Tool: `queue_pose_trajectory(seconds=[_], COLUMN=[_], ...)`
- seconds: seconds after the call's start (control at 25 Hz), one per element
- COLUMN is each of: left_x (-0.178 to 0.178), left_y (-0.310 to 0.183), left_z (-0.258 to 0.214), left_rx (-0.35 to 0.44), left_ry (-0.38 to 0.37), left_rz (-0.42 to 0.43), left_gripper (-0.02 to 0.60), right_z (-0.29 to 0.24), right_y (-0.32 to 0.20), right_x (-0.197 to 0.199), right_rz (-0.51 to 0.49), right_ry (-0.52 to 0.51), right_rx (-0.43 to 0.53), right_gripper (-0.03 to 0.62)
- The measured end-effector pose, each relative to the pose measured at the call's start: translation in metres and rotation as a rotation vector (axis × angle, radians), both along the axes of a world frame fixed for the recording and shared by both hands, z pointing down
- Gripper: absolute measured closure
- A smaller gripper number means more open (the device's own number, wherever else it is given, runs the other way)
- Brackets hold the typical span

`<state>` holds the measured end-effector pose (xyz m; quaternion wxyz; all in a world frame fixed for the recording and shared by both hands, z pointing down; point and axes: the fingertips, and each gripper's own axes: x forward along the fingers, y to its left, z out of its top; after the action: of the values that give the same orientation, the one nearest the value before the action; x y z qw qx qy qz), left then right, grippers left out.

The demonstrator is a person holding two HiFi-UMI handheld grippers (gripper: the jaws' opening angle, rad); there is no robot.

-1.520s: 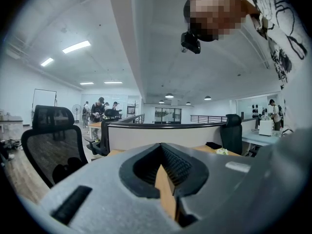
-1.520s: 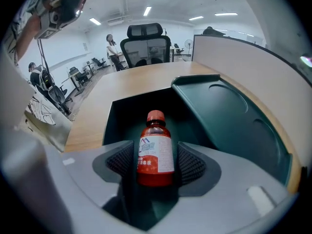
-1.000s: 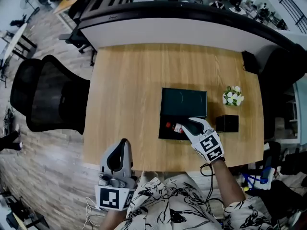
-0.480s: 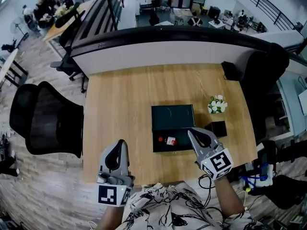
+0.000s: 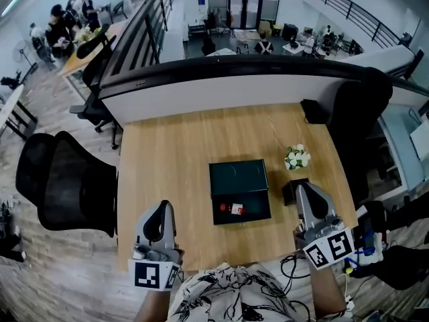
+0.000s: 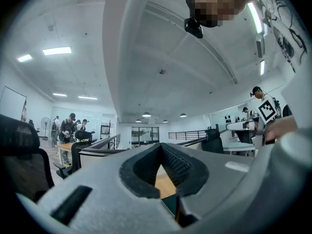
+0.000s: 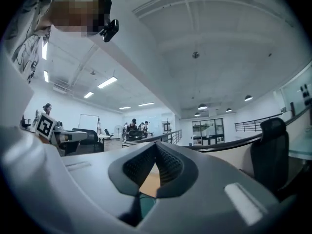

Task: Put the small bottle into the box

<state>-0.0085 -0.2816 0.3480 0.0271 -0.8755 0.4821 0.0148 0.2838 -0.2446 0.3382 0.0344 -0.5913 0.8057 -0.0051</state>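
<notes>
2 changes in the last second: your right gripper (image 5: 306, 193) was reaching into the box (image 5: 258, 215) over the bottle, and now it's pulled back to the near right edge of the table (image 5: 167, 153), apart from the box. Its jaws are clenched on nothing, pads together in the right gripper view. The small bottle (image 5: 232, 208) stayed behind and lies on the box floor, left of center, just near-side of the opened lid (image 5: 238, 176). So the drop looks done and the task reads as complete, with nothing left to grab. The bottle is on its side, long axis left-right, roughly parallel to the box's near wall. Its red cap points left and its pale body right. Your left gripper (image 5: 163, 211) hangs at the near left edge, also clenched and empty, well apart from the box. 1 small black cube (image 5: 292, 192) sits just right of the box, close to your right gripper's tip in the head view.
</notes>
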Motion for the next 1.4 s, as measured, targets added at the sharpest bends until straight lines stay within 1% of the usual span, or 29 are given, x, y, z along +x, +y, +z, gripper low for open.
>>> queue_pose_trajectory(seconds=[0.08, 0.2, 0.36, 0.56, 0.68, 0.84, 1.4], left_x=[-0.005, -0.012, -0.023, -0.038, -0.047, -0.054, -0.041], left_y=[0.0, 0.002, 0.003, 0.007, 0.008, 0.009, 0.009], left_z=[-0.002, -0.006, -0.01, -0.01, -0.008, -0.002, -0.004], left_rx=[0.014, 0.044, 0.056, 0.058, 0.055, 0.043, 0.047], left_ry=[-0.015, -0.058, -0.062, -0.064, -0.068, -0.05, -0.053], left_rz=[-0.011, -0.033, -0.057, -0.095, -0.113, -0.13, -0.112], left_gripper=[0.578, 0.578, 0.578, 0.578, 0.578, 0.578, 0.578], right_z=[-0.009, -0.019, -0.027, -0.026, -0.02, -0.012, -0.012], right_y=[0.009, 0.023, 0.04, 0.057, 0.059, 0.058, 0.052], right_x=[0.015, 0.037, 0.062, 0.079, 0.08, 0.079, 0.069], right_rz=[0.055, 0.126, 0.201, 0.252, 0.261, 0.26, 0.231], right_ry=[-0.012, 0.022, 0.039, 0.039, 0.042, 0.055, 0.068], right_rx=[0.034, 0.082, 0.11, 0.123, 0.117, 0.111, 0.116], right_gripper=[0.588, 0.588, 0.588, 0.588, 0.588, 0.588, 0.589])
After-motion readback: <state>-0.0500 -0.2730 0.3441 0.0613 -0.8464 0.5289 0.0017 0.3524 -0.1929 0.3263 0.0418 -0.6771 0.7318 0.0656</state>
